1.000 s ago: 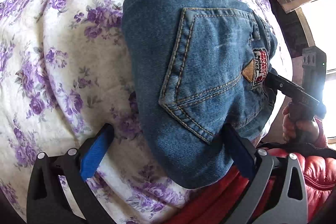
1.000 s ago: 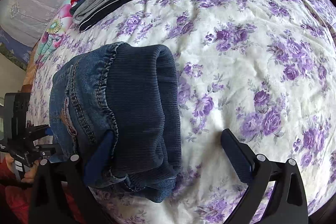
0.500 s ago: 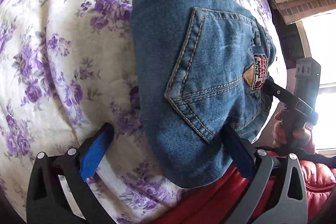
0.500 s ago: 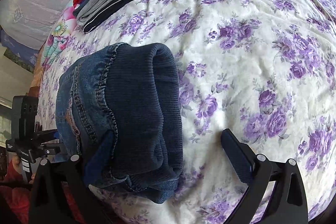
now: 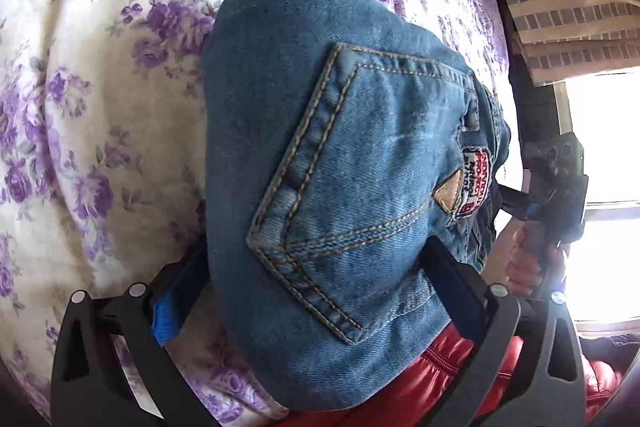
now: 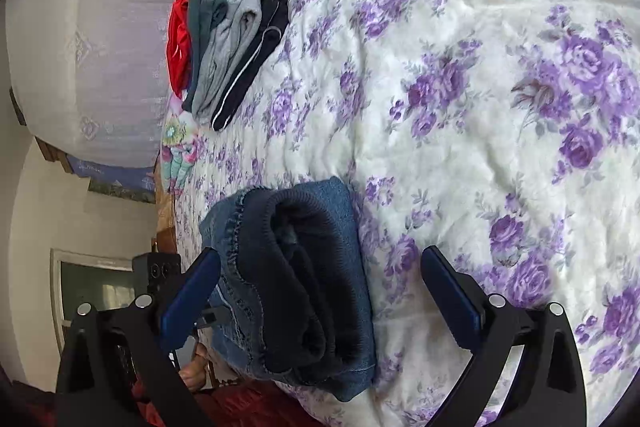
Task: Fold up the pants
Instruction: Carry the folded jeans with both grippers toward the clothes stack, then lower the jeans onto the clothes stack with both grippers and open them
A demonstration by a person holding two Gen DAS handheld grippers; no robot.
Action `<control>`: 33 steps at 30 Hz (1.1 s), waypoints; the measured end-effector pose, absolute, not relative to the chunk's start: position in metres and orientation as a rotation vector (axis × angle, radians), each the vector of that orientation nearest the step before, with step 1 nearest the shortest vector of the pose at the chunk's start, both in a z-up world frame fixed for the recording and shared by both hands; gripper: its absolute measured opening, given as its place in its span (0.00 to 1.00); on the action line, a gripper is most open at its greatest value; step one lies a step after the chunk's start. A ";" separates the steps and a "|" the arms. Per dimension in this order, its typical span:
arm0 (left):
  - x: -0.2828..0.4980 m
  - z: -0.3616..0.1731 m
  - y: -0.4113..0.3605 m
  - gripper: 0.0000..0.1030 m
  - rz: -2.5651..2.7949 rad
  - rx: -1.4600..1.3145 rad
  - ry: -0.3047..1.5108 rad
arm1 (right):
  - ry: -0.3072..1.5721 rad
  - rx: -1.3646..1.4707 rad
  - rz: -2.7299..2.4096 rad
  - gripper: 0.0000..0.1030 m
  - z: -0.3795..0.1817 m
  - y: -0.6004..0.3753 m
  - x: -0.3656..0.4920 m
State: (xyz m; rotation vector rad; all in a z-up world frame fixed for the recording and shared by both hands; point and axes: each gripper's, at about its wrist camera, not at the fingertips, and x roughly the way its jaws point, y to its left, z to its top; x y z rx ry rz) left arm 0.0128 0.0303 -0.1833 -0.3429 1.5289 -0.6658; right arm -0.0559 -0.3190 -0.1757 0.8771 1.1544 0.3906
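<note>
While both tongs (image 5: 316,291) (image 6: 320,291) gape, one folded jeans (image 5: 340,163) bundle, four stacked garments (image 6: 228,39).

Only text in view: a red-and-white woven patch (image 5: 474,183) sewn on the jeans (image 5: 340,187) by the back pocket (image 5: 360,167), beside a tan leather triangle (image 5: 447,195). White capitals on the red part, dark script on the white part, all turned sideways and too blurred to read reliably. Right wrist view: no legible text.
</note>
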 end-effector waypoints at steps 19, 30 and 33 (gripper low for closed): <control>0.019 -0.174 0.012 0.96 -0.642 -0.302 1.442 | 1.208 0.605 0.486 0.82 -0.172 -0.264 -0.031; 0.015 -0.140 0.031 0.74 -0.643 -0.358 1.338 | 1.140 0.464 0.445 0.65 -0.125 -0.237 -0.028; 0.019 -0.125 0.041 0.74 -0.618 -0.341 1.290 | 1.111 0.456 0.463 0.64 -0.112 -0.227 -0.019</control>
